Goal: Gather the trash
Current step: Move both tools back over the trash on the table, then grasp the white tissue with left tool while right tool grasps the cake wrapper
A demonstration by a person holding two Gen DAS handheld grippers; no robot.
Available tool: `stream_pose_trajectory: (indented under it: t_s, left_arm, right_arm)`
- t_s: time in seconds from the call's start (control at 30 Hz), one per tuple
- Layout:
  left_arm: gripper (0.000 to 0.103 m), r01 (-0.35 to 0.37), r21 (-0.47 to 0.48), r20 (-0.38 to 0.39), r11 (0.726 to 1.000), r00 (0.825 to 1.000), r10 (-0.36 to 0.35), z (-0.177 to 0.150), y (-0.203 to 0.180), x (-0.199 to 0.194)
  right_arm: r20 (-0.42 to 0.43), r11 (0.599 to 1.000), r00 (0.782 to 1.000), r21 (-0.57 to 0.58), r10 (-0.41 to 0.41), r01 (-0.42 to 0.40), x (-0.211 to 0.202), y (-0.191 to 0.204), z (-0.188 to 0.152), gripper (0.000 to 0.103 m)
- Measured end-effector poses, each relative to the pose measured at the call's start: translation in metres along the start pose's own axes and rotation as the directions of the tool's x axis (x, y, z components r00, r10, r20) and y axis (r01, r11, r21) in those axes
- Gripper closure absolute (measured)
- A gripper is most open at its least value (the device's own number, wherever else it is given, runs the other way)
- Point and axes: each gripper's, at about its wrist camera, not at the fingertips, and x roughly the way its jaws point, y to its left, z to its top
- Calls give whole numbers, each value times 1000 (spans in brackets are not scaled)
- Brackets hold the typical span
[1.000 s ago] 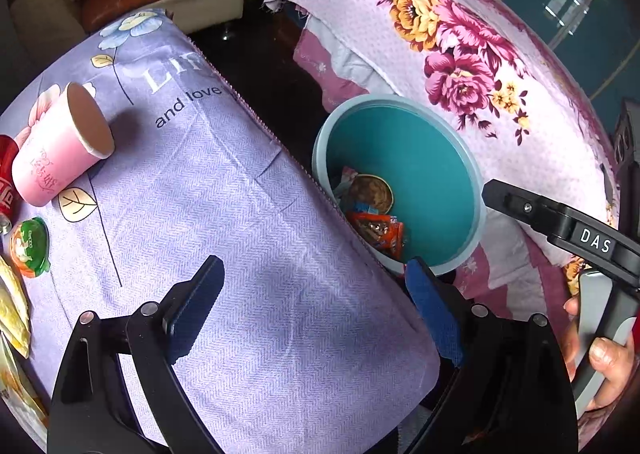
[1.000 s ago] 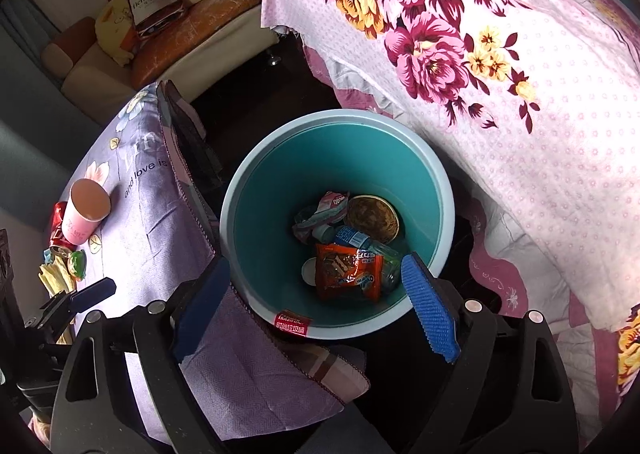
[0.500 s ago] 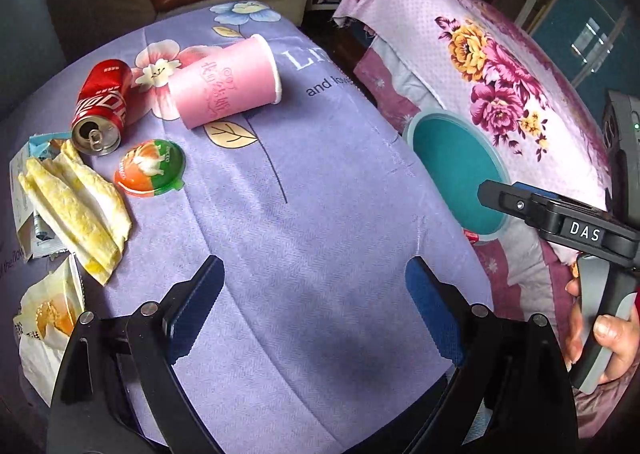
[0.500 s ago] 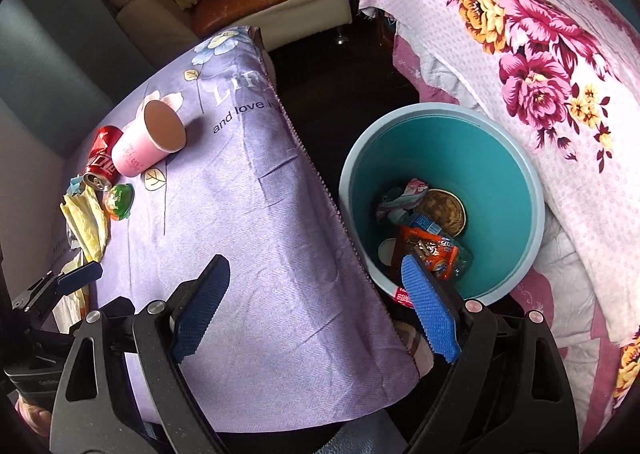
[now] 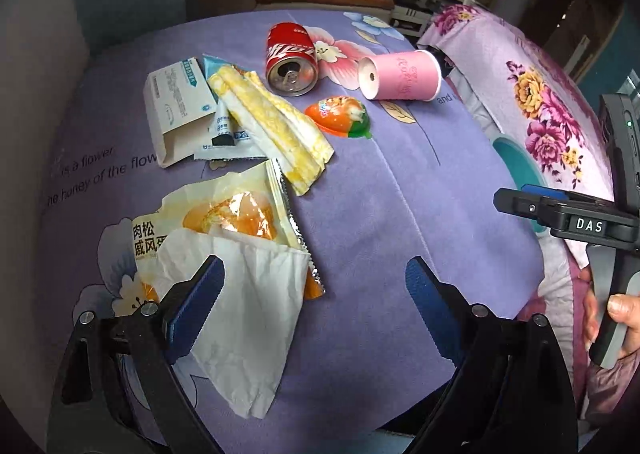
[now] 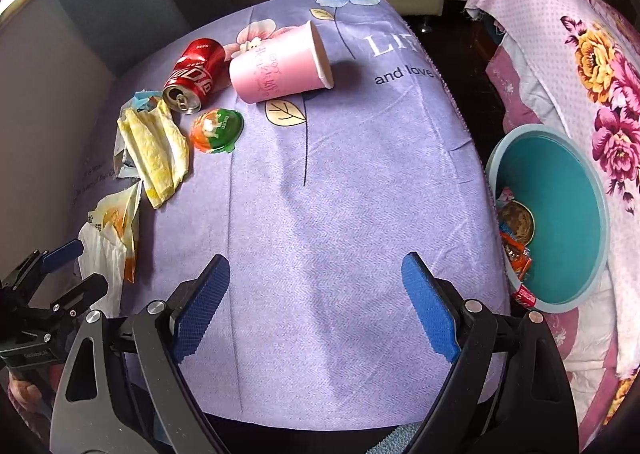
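Right tongs (image 5: 588, 224): "DAS" is printed in white on the black body.
Cloth (image 6: 400, 72): "and love" is read below large letters cut off at the edge; in the left view "is a flower" and "honey of the flow".
Wrapper (image 5: 148, 238): Chinese characters "肉松" are seen.
Can (image 6: 194, 74): a white script logo, not legible.

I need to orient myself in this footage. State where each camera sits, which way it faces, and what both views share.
Left wrist: on the left tongs, looking down at the white napkin and snack wrapper; open blue pads, right tongs and a hand show.
Right wrist: on the right tongs, over the purple tablecloth beside the teal bin; open pads show.
Shared: cola can, pink cup.
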Motion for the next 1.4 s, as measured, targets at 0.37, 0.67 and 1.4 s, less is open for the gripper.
stream_pose_trajectory:
  t_s: [0.37, 0.67, 1.4]
  left_arm:
    - [11, -9, -71, -64, 997, 998, 5, -43, 35, 13]
    - [63, 17, -117, -44, 993, 999, -22, -50, 49, 15]
    - [77, 68, -270, 18, 960, 998, -65, -34, 128, 9]
  right_arm:
    - [-69, 995, 997, -95, 18, -25, 17, 58, -5, 19]
    - [-89, 988, 996, -147, 21, -34, 23, 90, -3, 19]
    - [-172, 945, 973, -260, 156, -198, 83, 170, 13, 19]
